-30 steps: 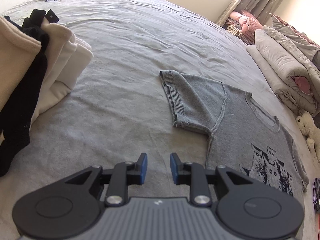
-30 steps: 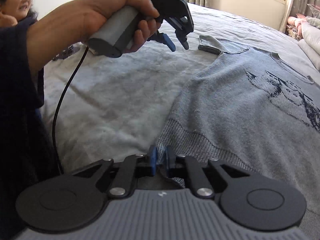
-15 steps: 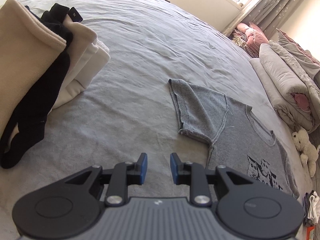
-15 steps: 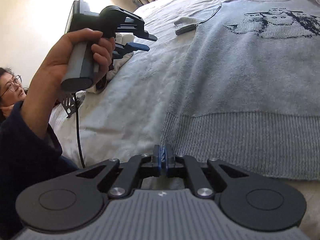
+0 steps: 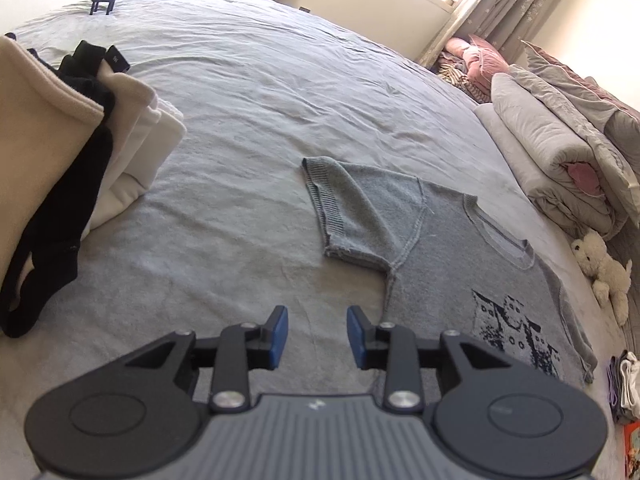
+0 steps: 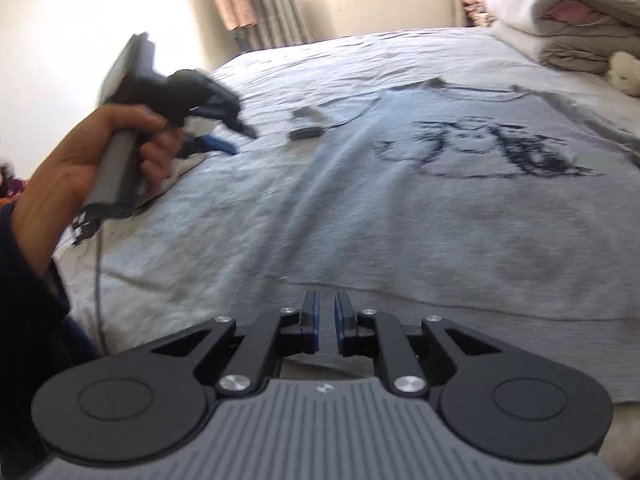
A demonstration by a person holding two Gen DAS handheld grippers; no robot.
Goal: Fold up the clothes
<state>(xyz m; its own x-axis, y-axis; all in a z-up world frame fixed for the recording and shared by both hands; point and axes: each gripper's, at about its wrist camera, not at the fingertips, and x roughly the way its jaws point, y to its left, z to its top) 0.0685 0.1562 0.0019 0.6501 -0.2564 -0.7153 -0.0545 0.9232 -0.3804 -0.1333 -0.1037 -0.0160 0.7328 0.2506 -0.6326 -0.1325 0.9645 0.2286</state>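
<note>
Right gripper (image 6: 324, 322) fingers, clamped before, now seemingly parted off sweater (image 6: 440, 200).

I'm looking at a bedroom in a home: a wide bed (image 5: 280, 92) under a grey sheet fills my view, rolled duvets (image 5: 560, 160) stack along its far side, curtains (image 5: 516, 4) hang by a sunlit window, and a white plush toy (image 5: 604, 268) lies near folded clothes (image 5: 80, 140) piled on the bed.
</note>
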